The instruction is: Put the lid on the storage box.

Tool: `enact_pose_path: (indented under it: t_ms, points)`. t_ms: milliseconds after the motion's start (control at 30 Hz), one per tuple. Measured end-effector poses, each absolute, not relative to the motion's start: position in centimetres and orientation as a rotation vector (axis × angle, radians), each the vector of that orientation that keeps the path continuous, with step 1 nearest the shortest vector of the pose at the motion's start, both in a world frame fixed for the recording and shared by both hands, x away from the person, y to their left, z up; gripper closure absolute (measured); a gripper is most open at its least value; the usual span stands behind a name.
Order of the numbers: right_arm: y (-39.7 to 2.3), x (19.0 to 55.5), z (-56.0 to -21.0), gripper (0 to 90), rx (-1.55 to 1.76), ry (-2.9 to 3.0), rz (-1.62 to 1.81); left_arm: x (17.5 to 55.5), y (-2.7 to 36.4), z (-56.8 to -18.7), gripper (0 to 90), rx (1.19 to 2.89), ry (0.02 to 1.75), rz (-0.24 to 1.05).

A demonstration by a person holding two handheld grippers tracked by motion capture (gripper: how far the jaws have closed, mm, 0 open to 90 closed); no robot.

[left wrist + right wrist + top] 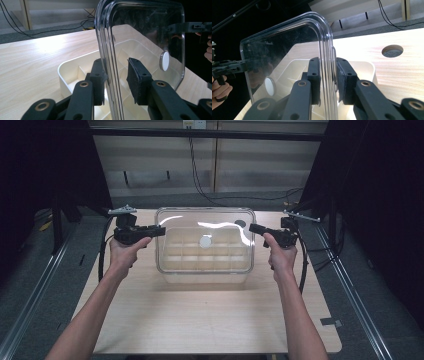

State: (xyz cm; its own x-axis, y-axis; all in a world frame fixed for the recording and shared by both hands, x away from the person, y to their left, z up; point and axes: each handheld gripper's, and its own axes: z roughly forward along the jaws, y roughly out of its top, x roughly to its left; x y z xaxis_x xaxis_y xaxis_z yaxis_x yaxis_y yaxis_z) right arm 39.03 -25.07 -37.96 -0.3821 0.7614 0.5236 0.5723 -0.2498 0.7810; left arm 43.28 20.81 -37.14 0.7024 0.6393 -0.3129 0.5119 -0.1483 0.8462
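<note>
One cream divided tray [200,257] sits at the middle of the pale wooden bench [200,320], its long axis running left to right across the person's view. Its compartments cannot be counted through the glare.

One clear lid [205,222] with a round white disc [205,241] at its centre is held above the tray, apart from it, its long axis also running left to right. The high view suggests its face is roughly level, though the tilt cannot be told for sure.

At the tray's left, the left gripper [159,230] has its fingers [98,80] astride the lid's left rim, with a gap at one pad, so a firm grip cannot be told. At the tray's right, the right gripper [252,228] has its fingers [314,77] pinched narrowly on the right rim.

Beyond the tray, one round hole [392,50] opens in the bench.
</note>
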Motion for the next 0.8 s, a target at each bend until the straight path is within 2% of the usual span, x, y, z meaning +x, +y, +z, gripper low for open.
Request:
enact_pose_path:
  t_ms: [800]
  points:
    - [-24.9,41.8,-40.4,72.0,1.689,1.831,1.619,45.7,20.8,-39.8,61.7,1.839,0.931,0.137]
